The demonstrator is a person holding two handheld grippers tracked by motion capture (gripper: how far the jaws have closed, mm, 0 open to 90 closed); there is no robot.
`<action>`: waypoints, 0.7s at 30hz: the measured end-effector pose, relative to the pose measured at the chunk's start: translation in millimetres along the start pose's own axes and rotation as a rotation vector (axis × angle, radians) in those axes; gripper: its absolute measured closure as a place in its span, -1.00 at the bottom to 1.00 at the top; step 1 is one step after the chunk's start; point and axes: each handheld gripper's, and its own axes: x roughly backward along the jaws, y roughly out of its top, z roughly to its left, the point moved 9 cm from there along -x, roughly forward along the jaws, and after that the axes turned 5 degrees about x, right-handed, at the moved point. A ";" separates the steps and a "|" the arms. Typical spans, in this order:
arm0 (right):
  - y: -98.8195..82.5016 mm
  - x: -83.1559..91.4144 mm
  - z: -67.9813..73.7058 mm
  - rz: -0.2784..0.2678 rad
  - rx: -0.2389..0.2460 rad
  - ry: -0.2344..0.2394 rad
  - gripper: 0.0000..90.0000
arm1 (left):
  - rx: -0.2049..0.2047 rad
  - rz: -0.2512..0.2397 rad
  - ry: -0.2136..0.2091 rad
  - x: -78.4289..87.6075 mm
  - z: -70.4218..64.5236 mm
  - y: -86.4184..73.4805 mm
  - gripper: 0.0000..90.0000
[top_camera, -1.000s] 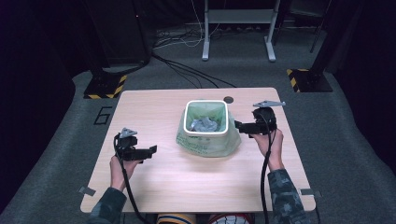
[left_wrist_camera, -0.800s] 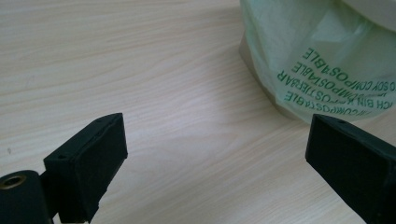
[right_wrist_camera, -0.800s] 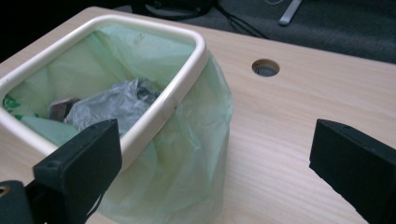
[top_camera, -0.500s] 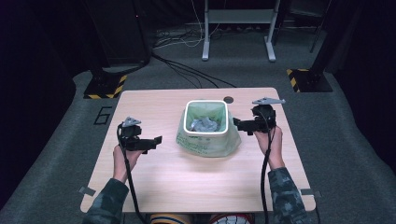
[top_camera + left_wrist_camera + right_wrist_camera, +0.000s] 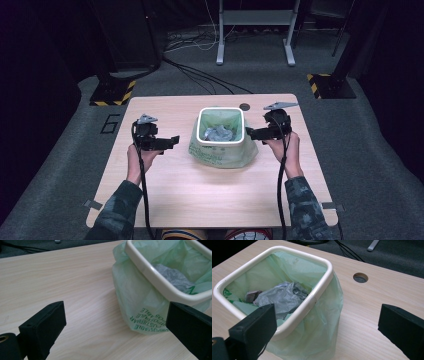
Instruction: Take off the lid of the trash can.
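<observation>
Green bag (image 5: pixel 220 152) is lining the bin (image 5: pixel 220 126); left tongs (image 5: pixel 170 141) and right tongs (image 5: pixel 251 133) are flanking it, gaping wide, apparently readying to grip.

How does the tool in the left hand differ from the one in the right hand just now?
The left tool sits apart from the green-lined bin, with bare table between them; the right tool has its tips close by the bin's rim. The left tool sits lower in the high view, nearer the person; the right tool sits farther up the table. Both are open, hold nothing, and point inward at the bin.
</observation>
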 end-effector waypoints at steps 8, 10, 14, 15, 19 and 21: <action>5.2 -4.5 0.6 -0.003 -0.012 -0.004 -0.88 | -0.002 0.002 -0.031 -8.9 -10.1 18.3 -0.91; 7.0 -7.9 3.3 0.006 -0.006 -0.003 -0.84 | -0.008 -0.001 -0.033 -10.8 -11.9 23.1 -0.90; 9.1 -10.3 5.6 0.005 -0.010 0.002 -0.77 | -0.007 0.001 -0.046 -15.1 -15.6 30.4 -0.88; 9.9 -11.3 6.4 0.007 -0.008 0.002 -0.74 | -0.011 -0.001 -0.046 -16.5 -16.3 32.4 -0.87; 12.5 -15.6 8.0 0.008 -0.007 0.001 -0.64 | -0.015 0.000 -0.053 -24.0 -21.4 39.2 -0.76; 12.8 -15.9 8.4 0.007 -0.009 0.001 -0.62 | -0.017 0.005 -0.058 -26.1 -23.0 40.2 -0.73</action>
